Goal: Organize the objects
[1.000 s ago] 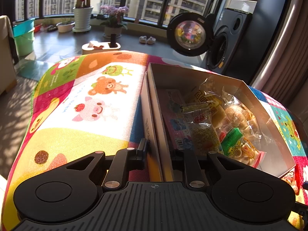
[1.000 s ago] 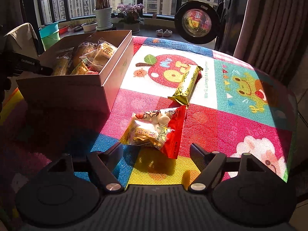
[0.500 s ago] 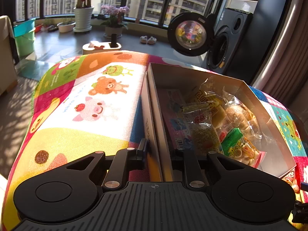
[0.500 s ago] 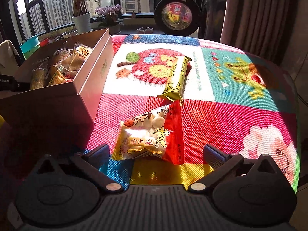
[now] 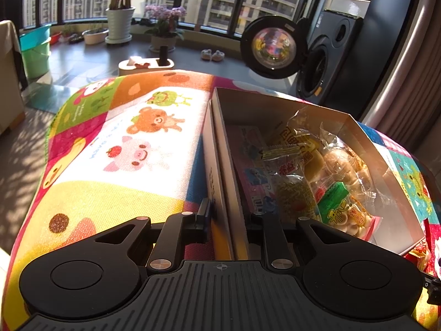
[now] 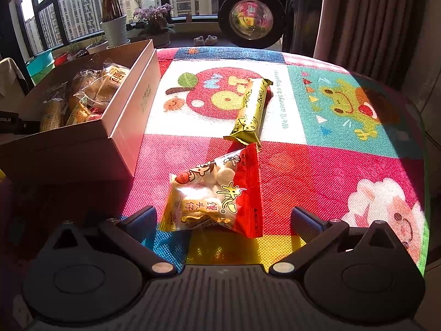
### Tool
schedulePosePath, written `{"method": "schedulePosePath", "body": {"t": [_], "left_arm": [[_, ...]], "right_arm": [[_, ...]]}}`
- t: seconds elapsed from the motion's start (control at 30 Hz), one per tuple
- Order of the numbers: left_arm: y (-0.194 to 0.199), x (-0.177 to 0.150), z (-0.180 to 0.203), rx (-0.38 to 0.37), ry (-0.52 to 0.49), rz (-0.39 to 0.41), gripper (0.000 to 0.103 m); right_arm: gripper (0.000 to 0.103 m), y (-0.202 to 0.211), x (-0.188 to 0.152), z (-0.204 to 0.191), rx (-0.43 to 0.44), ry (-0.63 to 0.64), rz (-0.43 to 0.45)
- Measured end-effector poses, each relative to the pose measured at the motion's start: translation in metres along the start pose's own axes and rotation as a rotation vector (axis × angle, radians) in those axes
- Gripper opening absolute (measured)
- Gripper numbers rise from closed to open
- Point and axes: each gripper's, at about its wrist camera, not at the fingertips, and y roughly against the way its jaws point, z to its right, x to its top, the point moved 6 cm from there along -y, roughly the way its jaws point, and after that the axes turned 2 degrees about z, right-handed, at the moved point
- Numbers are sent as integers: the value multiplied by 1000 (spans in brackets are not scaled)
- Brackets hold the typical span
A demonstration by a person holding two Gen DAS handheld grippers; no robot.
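Gripping the side wall of the open snack-filled cardboard box (image 5: 220,165) with the left gripper (image 5: 228,215); spreading the right gripper (image 6: 224,220) wide around the red-and-yellow snack bag (image 6: 217,195) lying on the colourful cartoon mat (image 6: 330,165).

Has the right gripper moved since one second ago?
Yes. The right gripper has advanced toward the red snack bag, which now lies between its open fingers, judged against the box.

Beyond the far edge of a cartoon-animal play mat (image 5: 132,149): open washing machine (image 5: 317,74), white potted plant (image 5: 119,24), pink flowers (image 5: 165,13), green tub (image 5: 35,52), slippers (image 5: 212,55).
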Motion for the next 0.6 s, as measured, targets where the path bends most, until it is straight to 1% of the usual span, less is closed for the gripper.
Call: {"method": "schedulePosePath", "body": {"t": [0.13,0.17,0.2,0.23,0.27,0.3,0.4,0.47,0.57,0.6], "left_arm": [[0,0,1,4,0,3,20],[0,0,0,3,0,4,20],[0,0,0,0,0,4,20],[0,0,0,-1,0,3,20],[0,0,0,0,0,3,20],[0,0,0,1,0,4,20],[-1,0,0,0,0,4,20],[-1,0,0,2,-1,4,20],[-1,0,0,6,-6,3,20],[-1,0,0,7,-7,3,19]], "right_arm": [[103,7,1,34,-196,-31,31],[102,9,2,46,-270,-38,44],[102,11,3,55,-321,-45,55],[102,13,4,63,-338,-62,61],[102,15,5,68,-316,-92,59],[102,17,6,71,-275,-127,55],[102,17,10,71,-107,-255,43],[102,11,12,66,-40,-306,31],[103,0,15,57,-6,-346,4],[103,-2,17,53,-21,-337,14]]}}
